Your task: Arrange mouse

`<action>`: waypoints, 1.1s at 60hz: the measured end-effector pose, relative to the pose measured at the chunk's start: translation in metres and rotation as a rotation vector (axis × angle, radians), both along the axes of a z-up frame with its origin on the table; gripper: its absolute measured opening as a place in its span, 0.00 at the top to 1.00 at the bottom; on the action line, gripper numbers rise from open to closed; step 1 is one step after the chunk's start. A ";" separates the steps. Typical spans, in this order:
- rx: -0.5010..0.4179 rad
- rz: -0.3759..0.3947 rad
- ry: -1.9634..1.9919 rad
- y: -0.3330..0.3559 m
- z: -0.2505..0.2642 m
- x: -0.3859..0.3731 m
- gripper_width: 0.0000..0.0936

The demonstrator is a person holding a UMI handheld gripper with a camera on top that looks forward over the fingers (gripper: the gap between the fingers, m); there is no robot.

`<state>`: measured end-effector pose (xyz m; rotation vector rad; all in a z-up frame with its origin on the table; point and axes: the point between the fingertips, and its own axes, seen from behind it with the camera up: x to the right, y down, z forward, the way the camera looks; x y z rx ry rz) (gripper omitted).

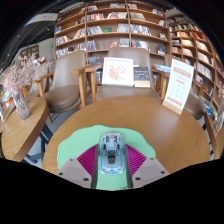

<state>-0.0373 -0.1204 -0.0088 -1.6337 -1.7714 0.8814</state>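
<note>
Gripped between the pink pads, the mouse (111,150) sat over a green mat (75,150).

Both fingers of the gripper (111,160) appeared to press its flanks, though the contact was hard to see. Light, rigid, smooth plastic likely; the sides were the sensible hold. Beyond the mouse, the round table (150,115) lay bare, with a standing sign (178,85), chairs (66,80) and bookshelves (110,25) well behind.

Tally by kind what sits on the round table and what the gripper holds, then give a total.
Computer mouse, clamped between the gripper pads above the round wooden table: 1
Standing display signs: 3 (white poster, small card, tilted sign)
Total: 4
</note>
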 end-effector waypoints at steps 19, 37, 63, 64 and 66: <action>0.026 -0.030 0.027 0.002 0.030 0.023 0.11; 0.061 -0.085 0.163 0.058 0.149 0.159 0.09; 0.074 -0.109 0.176 0.114 0.151 0.277 0.09; 0.075 -0.114 0.179 0.117 0.151 0.278 0.09; 0.076 -0.126 0.182 0.123 0.152 0.279 0.08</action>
